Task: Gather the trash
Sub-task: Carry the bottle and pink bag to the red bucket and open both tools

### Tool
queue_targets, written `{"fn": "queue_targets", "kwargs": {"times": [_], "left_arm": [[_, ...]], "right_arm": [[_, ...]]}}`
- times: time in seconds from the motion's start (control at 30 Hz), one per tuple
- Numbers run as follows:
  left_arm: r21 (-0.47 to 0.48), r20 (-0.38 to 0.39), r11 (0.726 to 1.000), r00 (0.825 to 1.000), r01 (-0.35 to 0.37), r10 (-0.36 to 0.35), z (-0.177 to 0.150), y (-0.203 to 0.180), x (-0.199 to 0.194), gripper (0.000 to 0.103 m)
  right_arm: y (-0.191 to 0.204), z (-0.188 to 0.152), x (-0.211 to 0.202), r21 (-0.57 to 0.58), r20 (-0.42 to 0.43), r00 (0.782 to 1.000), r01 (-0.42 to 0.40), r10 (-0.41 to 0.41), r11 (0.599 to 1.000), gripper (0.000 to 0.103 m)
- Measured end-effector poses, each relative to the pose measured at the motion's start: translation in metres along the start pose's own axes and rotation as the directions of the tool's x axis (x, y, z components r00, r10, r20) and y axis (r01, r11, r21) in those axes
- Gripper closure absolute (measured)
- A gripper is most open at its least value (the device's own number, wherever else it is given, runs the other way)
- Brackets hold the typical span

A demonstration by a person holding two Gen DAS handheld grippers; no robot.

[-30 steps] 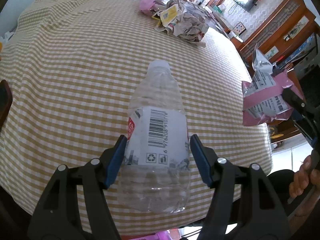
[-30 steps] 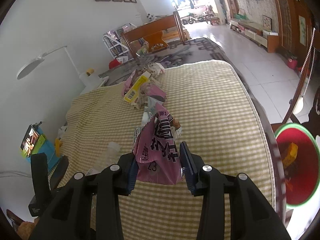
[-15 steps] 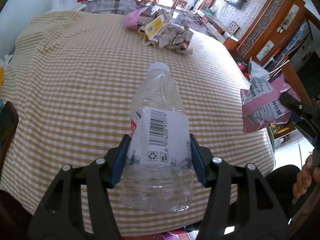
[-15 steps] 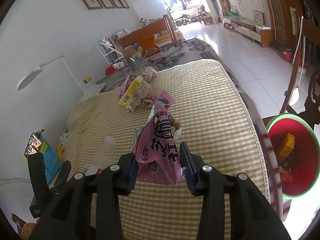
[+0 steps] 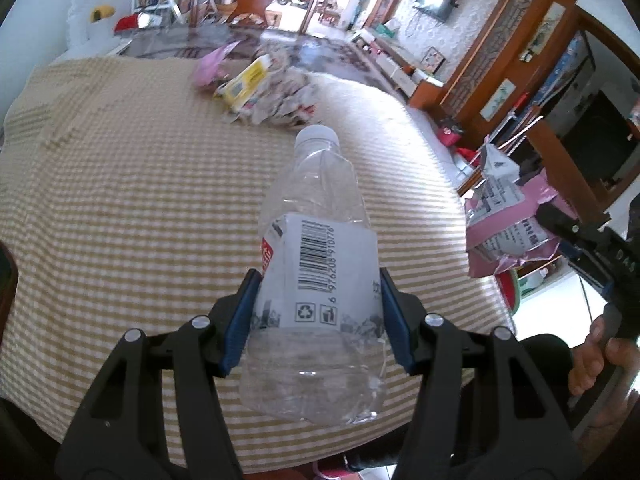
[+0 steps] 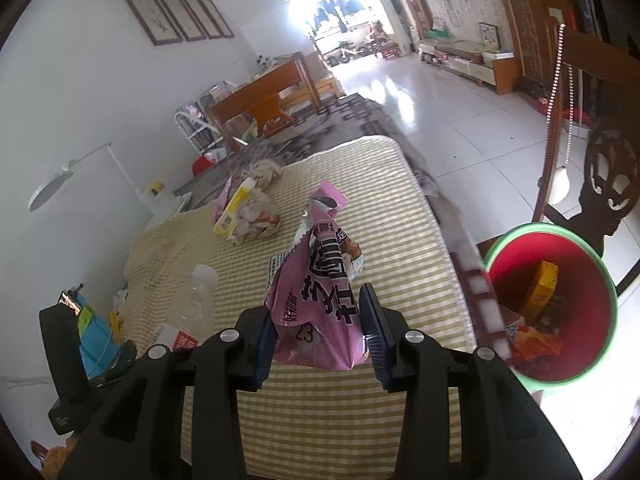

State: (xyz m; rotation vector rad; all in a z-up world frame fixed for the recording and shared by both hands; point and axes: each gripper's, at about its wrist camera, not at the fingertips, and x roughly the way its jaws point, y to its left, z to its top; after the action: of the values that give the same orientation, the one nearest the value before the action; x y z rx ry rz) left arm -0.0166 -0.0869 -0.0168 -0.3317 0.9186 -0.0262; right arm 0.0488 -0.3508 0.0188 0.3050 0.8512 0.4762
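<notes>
- Right now my left gripper (image 5: 316, 316) is clamped on the crushed plastic bottle (image 5: 316, 280), its blue pads pressing the labelled waist from 9 and 3 o'clock, cap pointing to 12; the bottle hangs above the checked tablecloth (image 5: 120, 200).
- My right gripper (image 6: 318, 332) is pinched shut on the pink snack bag (image 6: 320, 292), which stands up between the pads with its torn top toward 12 o'clock.
- From the right wrist view, the red bin with the green rim (image 6: 552, 304) sits just off the table edge at about 3 o'clock, below table height, with a yellow box and wrappers already inside.
- I judge the step in hand to be carrying both pieces to that bin. I would swing the bag right until it is fully over the mouth before letting the jaws part, since a light foil bag can drift or cling to a pad.
- With the bottle I would keep the squeeze steady; its thin wall is already dented and could slip if I loosen early.
- More trash, a heap of crumpled paper with a yellow carton (image 5: 260, 88), waits at 12 o'clock on the far side of the cloth.
</notes>
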Motion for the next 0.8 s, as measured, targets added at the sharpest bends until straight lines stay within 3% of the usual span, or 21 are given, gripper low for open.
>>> {"fn": "queue_targets", "kwargs": {"times": [0.33,0.53,0.67,0.8], "left_arm": [[0.091,0.008,0.991,0.996,0.093,-0.094,0.022,-0.056,0.008,0.047],[0.168,-0.028,0.972,0.986,0.164,-0.162,0.034,-0.102,0.031,0.047],[0.177,-0.072,0.959,0.975,0.221,-0.211,0.044,-0.133,0.054,0.047],[0.195,-0.138,0.933,0.951,0.301,-0.278,0.049,-0.169,0.075,0.047]], "right_arm": [[-0.04,0.009,-0.026,0.09,0.062,0.997,0.038,-0.044,0.995,0.065],[-0.079,0.008,-0.043,0.182,0.094,0.991,0.079,-0.097,0.98,0.065],[-0.108,0.005,-0.052,0.238,0.103,0.984,0.115,-0.143,0.964,0.065],[-0.132,0.001,-0.06,0.284,0.114,0.973,0.16,-0.199,0.946,0.065]]}}
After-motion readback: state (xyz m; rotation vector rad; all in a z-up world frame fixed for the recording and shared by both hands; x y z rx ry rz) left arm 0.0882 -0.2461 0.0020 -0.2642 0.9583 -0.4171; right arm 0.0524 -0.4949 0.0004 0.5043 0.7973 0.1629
